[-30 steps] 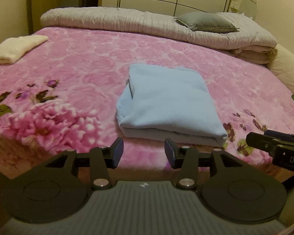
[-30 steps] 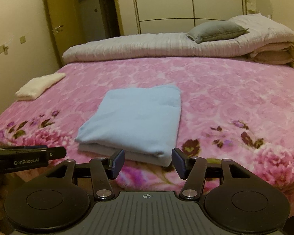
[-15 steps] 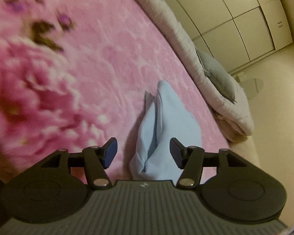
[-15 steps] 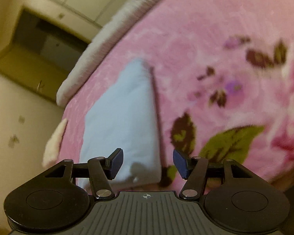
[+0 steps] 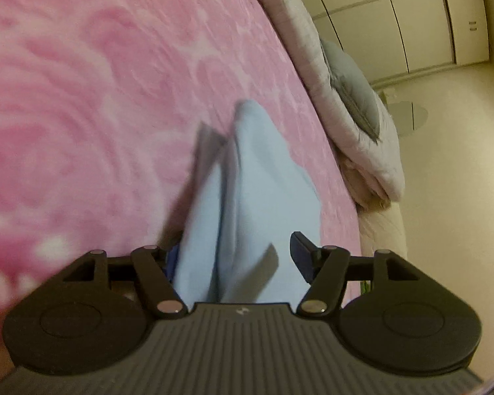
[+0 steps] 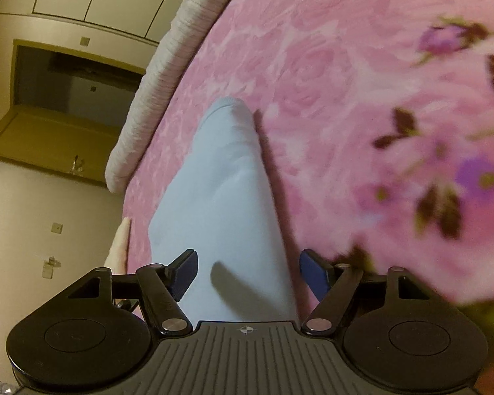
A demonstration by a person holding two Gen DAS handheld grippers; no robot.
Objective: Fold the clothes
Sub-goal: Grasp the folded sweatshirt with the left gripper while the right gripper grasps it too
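Left wrist view: your left gripper [image 5: 235, 256] has jaws spread and opening, the folded blue garment [image 5: 257, 191] on the pink bedspread [image 5: 82, 98] lying between them, running straight ahead. Right wrist view: your right gripper [image 6: 247, 273] likewise straddles it, fingers apart, unclamped.

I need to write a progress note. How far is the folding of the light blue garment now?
Done: the light blue garment already lies folded in layers on the pink blanket. In hand: both grippers straddle its near edge; the left gripper is opening around it, and the right gripper is open, not pressing. Left: closing the fingers on it and lifting it, probably to put it aside or fold again.
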